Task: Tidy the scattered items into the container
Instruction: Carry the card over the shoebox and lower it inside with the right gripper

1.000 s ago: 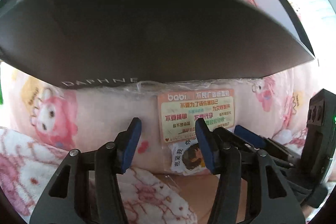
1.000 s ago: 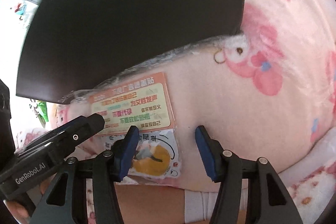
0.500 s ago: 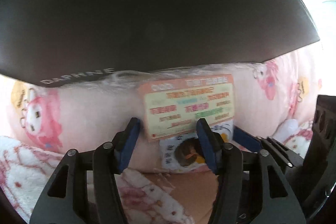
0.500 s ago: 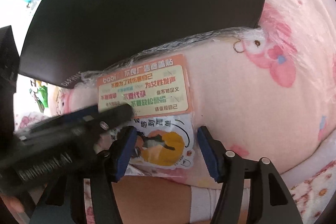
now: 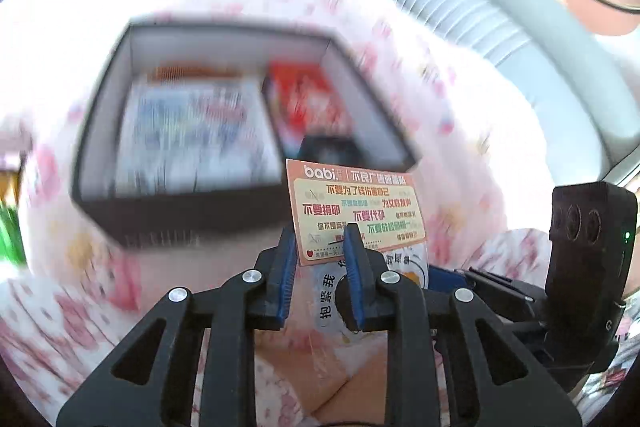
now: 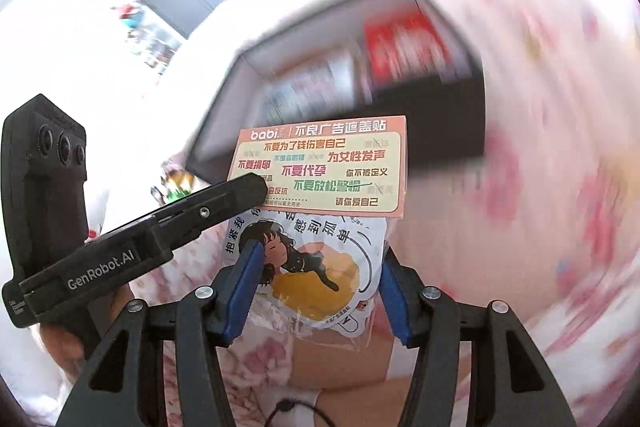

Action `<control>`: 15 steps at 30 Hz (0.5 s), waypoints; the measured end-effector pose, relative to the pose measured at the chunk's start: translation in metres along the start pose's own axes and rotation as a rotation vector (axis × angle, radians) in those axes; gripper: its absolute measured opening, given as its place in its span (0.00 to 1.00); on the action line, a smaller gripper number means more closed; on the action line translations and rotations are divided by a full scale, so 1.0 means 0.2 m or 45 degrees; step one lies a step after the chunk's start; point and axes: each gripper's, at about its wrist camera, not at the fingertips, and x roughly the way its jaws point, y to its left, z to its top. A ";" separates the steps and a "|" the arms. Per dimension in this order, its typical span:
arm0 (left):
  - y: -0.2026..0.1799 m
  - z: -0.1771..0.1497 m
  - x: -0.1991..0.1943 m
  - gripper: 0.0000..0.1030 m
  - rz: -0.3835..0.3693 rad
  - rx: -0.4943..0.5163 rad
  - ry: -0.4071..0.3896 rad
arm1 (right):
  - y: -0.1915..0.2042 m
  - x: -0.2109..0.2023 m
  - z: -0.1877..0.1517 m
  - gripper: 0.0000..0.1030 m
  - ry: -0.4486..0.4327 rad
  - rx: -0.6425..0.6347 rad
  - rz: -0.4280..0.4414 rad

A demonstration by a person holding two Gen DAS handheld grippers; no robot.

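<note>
The left gripper (image 5: 320, 259) is closing on the sticker pack (image 5: 356, 211), the right gripper (image 6: 316, 283) open around it; next, carry it up-frame into the box (image 5: 100, 155).

Left gripper (image 5: 320, 267): black plastic linkage frame with triangular cut-outs, silver round screw heads at the pivots, blue ribbed pads on the fingers (image 5: 286, 275). Right gripper (image 6: 316, 291): same build. Black side housing reads "GenRobot.AI" in white, with three round lenses on its upright block.
</note>
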 end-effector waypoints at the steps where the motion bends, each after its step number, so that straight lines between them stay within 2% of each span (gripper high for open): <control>1: 0.03 0.05 -0.07 0.22 -0.006 -0.005 -0.028 | 0.00 -0.06 0.05 0.51 -0.037 -0.041 0.000; 4: 0.06 0.23 -0.10 0.22 -0.010 -0.016 -0.085 | -0.03 -0.10 0.32 0.51 -0.087 -0.090 0.014; 5: 0.09 0.27 -0.15 0.22 0.002 -0.024 -0.079 | 0.03 0.01 0.43 0.51 -0.083 -0.093 0.023; 8: 0.16 0.37 -0.10 0.22 0.008 -0.068 -0.054 | 0.06 -0.03 0.51 0.51 -0.046 -0.143 -0.008; 9: 0.19 0.41 -0.05 0.21 0.014 -0.085 -0.039 | 0.06 0.00 0.49 0.51 -0.050 -0.159 -0.042; 11: 0.25 0.46 0.06 0.21 0.018 -0.113 -0.021 | -0.04 0.26 0.66 0.49 -0.003 -0.238 -0.121; 15: 0.36 0.53 0.28 0.21 -0.069 -0.223 0.078 | -0.14 0.39 0.76 0.49 0.040 -0.241 -0.171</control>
